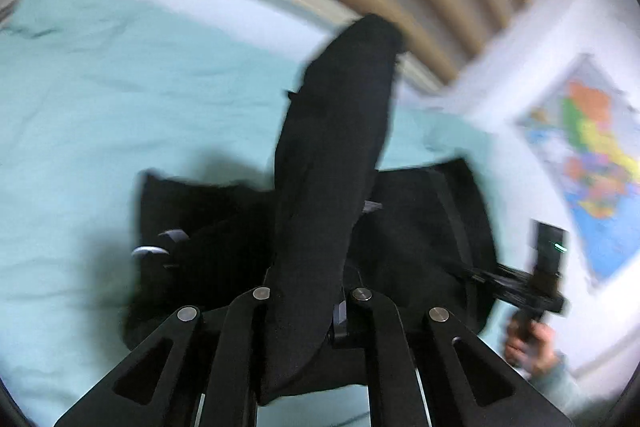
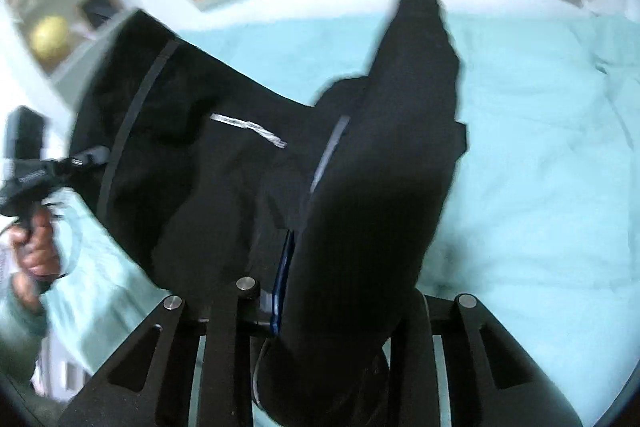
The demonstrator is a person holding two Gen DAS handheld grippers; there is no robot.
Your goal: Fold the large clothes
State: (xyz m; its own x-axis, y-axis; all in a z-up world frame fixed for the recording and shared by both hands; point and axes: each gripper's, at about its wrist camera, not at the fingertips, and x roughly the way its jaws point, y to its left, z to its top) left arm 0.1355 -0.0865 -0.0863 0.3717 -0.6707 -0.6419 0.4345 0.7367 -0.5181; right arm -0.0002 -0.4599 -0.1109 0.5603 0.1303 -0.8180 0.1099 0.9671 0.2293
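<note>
Barely begun: left gripper (image 1: 308,307) and right gripper (image 2: 340,299) each clamp a fold of the black garment (image 2: 192,163), held above the turquoise bedsheet (image 1: 100,99); no fold visible yet.

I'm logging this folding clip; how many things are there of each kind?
Black garment: 1
Grippers: 2, left and right, both clamped on it
Teal bedsheet: 1
Wall map: 1
Yellow ball: 1
Total: 6
</note>
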